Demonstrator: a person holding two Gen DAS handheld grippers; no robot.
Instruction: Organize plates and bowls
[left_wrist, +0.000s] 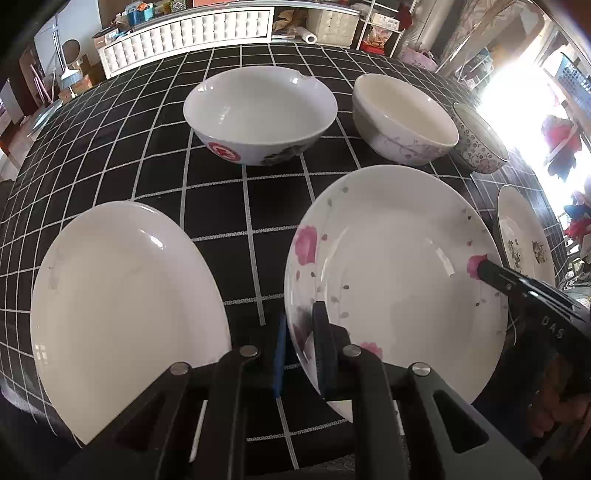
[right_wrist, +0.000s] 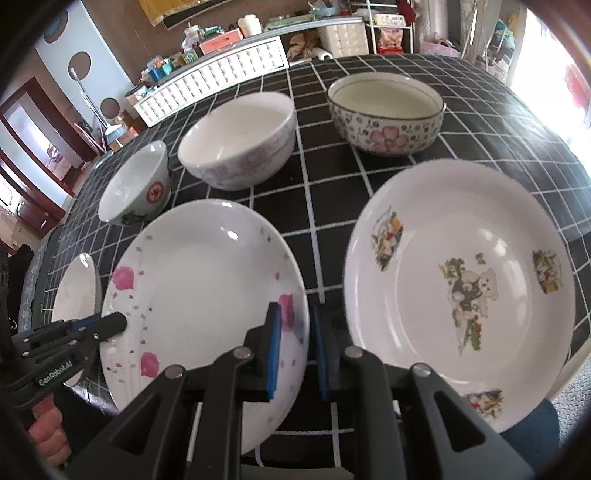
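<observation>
A pink-flower plate (left_wrist: 399, 280) (right_wrist: 207, 295) sits in the middle of the checked table. My left gripper (left_wrist: 301, 347) has its fingers on either side of the plate's left rim, closed on it. My right gripper (right_wrist: 297, 343) straddles the plate's right rim the same way. A plain white plate (left_wrist: 125, 314) (right_wrist: 75, 291) lies to the left, and a plate with animal pictures (right_wrist: 461, 288) (left_wrist: 524, 236) lies to the right. Three bowls stand behind: a red-seal bowl (left_wrist: 258, 114) (right_wrist: 136, 184), a pale-flower bowl (left_wrist: 402, 118) (right_wrist: 240, 140) and a patterned bowl (right_wrist: 386, 114) (left_wrist: 480, 138).
The table (left_wrist: 221, 221) has a black cloth with a white grid. A white cabinet (left_wrist: 184, 37) and cluttered shelves stand beyond its far edge. Bright window glare fills the right side.
</observation>
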